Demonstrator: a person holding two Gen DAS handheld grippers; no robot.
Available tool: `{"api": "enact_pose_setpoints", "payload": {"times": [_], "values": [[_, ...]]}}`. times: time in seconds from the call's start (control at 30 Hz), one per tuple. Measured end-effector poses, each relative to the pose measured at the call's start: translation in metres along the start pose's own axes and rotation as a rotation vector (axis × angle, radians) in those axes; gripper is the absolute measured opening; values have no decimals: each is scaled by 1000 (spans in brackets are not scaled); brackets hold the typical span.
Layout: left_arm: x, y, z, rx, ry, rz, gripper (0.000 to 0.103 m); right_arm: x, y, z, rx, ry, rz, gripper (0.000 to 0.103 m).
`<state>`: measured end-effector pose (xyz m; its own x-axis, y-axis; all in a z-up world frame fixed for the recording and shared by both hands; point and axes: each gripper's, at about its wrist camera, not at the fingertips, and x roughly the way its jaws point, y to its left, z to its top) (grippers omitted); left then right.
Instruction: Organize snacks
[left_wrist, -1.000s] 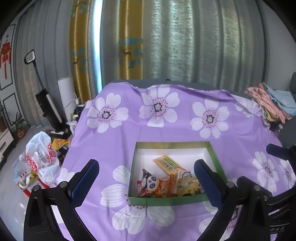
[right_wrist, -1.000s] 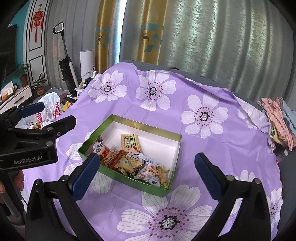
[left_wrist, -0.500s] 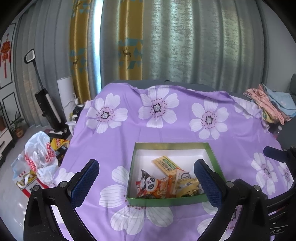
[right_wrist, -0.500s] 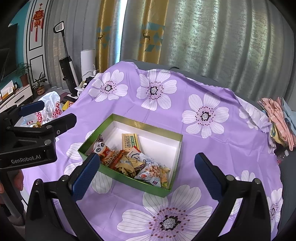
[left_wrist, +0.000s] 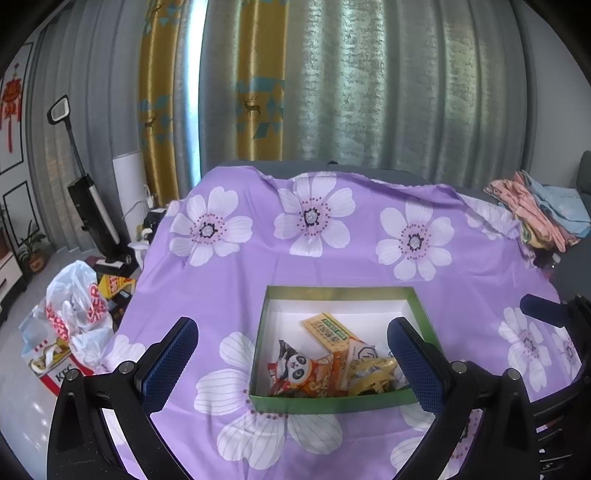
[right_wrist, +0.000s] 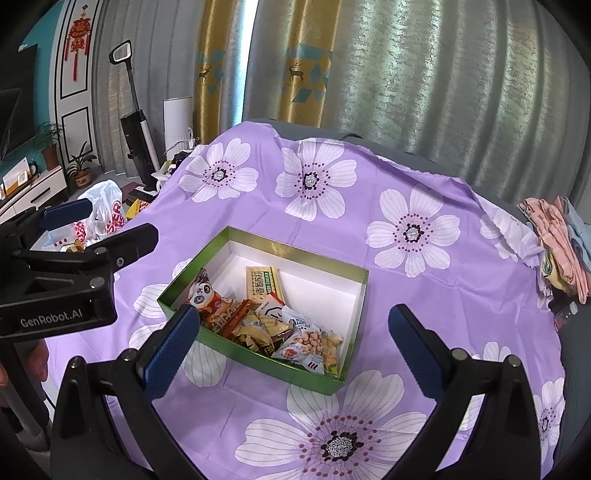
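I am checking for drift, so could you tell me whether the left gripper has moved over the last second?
Yes, slightly: the left gripper has drifted back and left, since the green box sits a little lower and rightward between its fingers.

Tablecloth (left_wrist: 332, 266): soft cloth, smooth, light sheen, faint creases noted. Box (right_wrist: 258, 357): card, glossy metallic green rim, matt white lining. Snack packets (right_wrist: 258, 321): shiny crinkled plastic film. Left gripper (left_wrist: 291, 350) and right gripper (right_wrist: 291, 332): matt black plastic, fingertip pads (right_wrist: 170, 347) rough, dimpled blue rubber. Curtains (left_wrist: 388, 85): heavy cloth with shimmering crushed texture. Plastic bag (left_wrist: 74, 306): thin, glossy, crumpled.
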<state>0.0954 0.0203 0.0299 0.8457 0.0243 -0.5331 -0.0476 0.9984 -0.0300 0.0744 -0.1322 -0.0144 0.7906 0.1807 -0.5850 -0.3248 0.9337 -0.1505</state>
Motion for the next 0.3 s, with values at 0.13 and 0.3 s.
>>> {"api": "enact_pose_setpoints", "payload": {"times": [0.13, 0.3], "values": [[-1, 0, 0, 1, -2, 0, 102, 0, 0, 0, 0, 1, 1, 103], [0, -3, 1, -8, -4, -6, 102, 0, 1, 1, 1, 1, 3, 103]]}}
